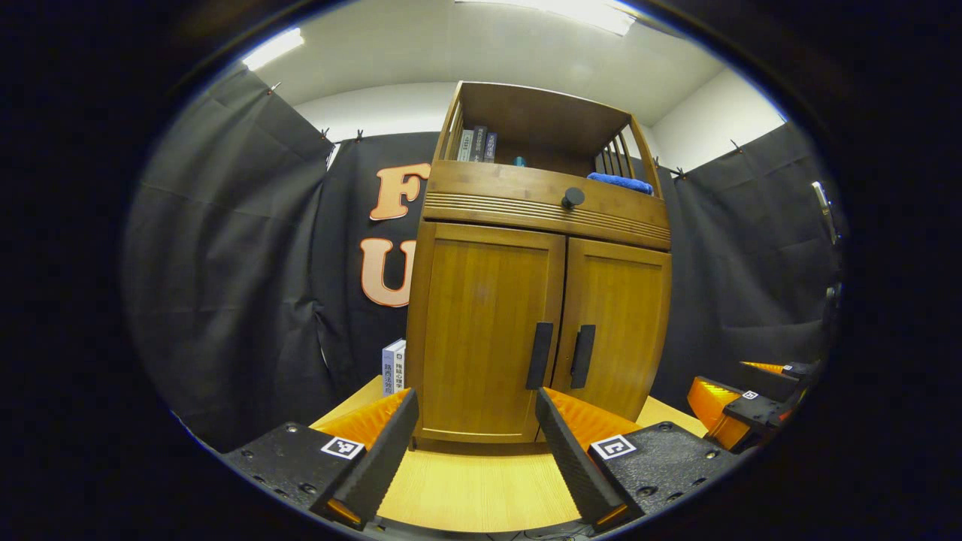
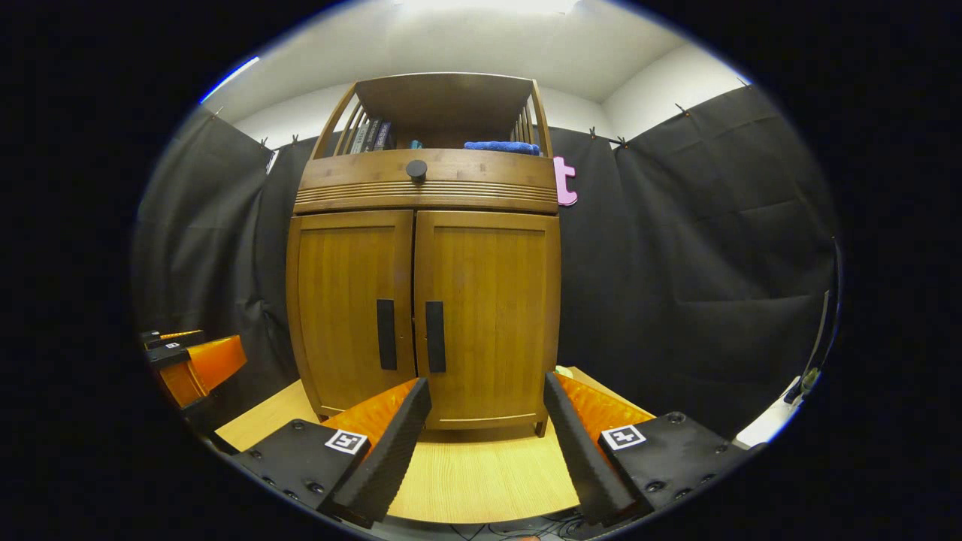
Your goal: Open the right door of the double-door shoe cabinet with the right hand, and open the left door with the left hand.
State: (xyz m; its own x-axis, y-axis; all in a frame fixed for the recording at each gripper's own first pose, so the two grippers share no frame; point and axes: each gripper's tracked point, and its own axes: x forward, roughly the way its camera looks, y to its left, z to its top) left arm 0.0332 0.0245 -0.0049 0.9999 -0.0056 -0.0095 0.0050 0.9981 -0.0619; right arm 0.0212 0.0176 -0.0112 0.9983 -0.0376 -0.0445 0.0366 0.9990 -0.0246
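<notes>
Black cloth walls close in the booth; a pale wood tabletop [image 2: 481, 481] carries the shoe cabinet [image 2: 425, 300], which sits at 12 o'clock in the right gripper view and approx. 1 o'clock in the left gripper view.

Both doors are shut. The right door [image 2: 488, 315] and left door [image 2: 349, 315] are flat wood panels, rigid, prob. light to swing on side hinges. Best hold: the two dark vertical bar handles at the centre seam, right handle [image 2: 435, 336] and left handle [image 2: 385, 334], just beside each other. The bars look slim and smooth, so a pinch across the bar could slip; the cabinet itself may slide if pulled hard.

Right gripper [image 2: 487, 443] is released, fingers spread, well short of the doors. Left gripper [image 1: 477, 451] is likewise released, apart from the cabinet.

Hard to tell: hinges, any catch or magnet, the gap behind the handles. Cabinet interior is hidden. Up top, a drawer knob [image 2: 416, 170], books [image 2: 372, 137] and a blue cloth [image 2: 502, 147] are small and partly cut off by the rails.
</notes>
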